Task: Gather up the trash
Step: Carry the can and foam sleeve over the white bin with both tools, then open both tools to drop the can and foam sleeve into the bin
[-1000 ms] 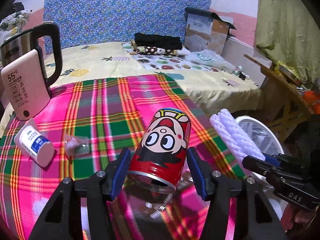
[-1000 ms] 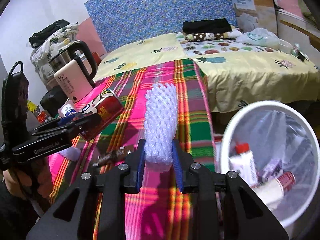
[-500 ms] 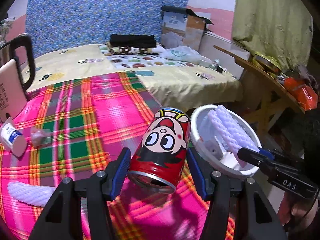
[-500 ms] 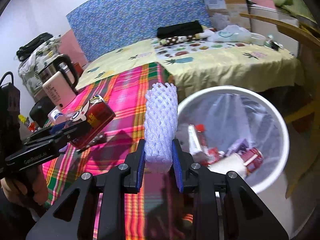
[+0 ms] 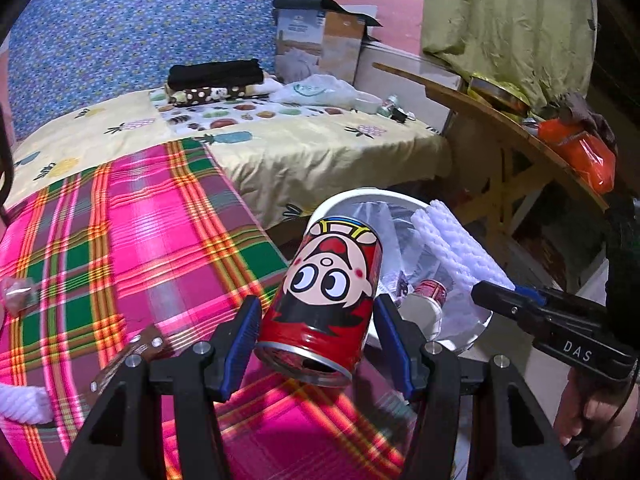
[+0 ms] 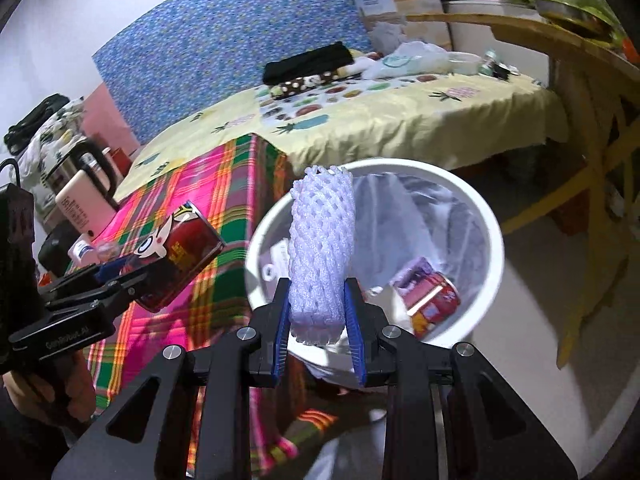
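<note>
My left gripper [image 5: 316, 344] is shut on a red drink can [image 5: 326, 300] printed with a cartoon face, held over the plaid table's right edge next to the white trash bin [image 5: 360, 196]. In the right wrist view the same can [image 6: 176, 256] shows at the left, in the left gripper [image 6: 120, 280]. My right gripper [image 6: 318, 332] is shut on a white foam net sleeve [image 6: 322, 248], which stands above the bin [image 6: 492, 224]. The sleeve [image 5: 452, 248] and right gripper [image 5: 504, 300] also hang over the bin in the left wrist view. The lined bin holds a small red can [image 6: 434, 300] and other wrappers.
A pink and green plaid cloth [image 5: 140, 232] covers the table, with a brown wrapper [image 5: 128, 356], a white foam piece [image 5: 20, 404] and a clear wrapper [image 5: 18, 296] on it. A kettle [image 6: 80, 196] stands at the far left. A bed [image 6: 400, 116] lies behind; a wooden table [image 5: 520, 148] is at right.
Both grippers have swung right with their loads, from over the plaid table to the bin. The foam sleeve now hangs above the bin and the can is beside its rim.
</note>
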`<state>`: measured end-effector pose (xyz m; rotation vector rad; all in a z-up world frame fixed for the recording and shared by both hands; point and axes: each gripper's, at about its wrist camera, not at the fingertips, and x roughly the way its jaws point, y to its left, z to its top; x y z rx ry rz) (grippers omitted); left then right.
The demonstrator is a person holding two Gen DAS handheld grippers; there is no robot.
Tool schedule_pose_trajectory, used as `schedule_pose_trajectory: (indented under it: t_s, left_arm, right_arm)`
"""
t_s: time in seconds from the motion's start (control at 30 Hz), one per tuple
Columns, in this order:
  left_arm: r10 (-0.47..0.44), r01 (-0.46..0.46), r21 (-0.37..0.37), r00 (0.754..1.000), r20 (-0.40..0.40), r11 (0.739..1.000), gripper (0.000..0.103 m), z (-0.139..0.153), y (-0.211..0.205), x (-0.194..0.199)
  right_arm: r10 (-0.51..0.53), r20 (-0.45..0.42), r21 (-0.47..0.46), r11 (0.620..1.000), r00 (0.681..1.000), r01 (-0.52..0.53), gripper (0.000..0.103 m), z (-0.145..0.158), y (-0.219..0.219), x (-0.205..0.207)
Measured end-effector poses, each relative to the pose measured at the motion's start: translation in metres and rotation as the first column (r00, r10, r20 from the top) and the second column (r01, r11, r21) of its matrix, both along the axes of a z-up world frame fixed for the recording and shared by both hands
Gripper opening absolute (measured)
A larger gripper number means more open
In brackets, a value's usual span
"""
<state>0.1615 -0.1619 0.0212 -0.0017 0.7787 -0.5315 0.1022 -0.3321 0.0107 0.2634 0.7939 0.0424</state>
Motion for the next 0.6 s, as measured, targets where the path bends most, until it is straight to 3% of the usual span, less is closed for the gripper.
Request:
schedule_pose_trajectory:
  t_s: [0.6]
  left_arm:
    - [-0.032, 0.032, 0.035, 0.999, -0.006, 0.999, 0.060, -0.014, -0.040, 0.043]
  right_arm:
    - [-0.043, -0.062, 0.012, 0.999, 0.997, 0.044, 0.026, -0.020, -0.025, 0.000]
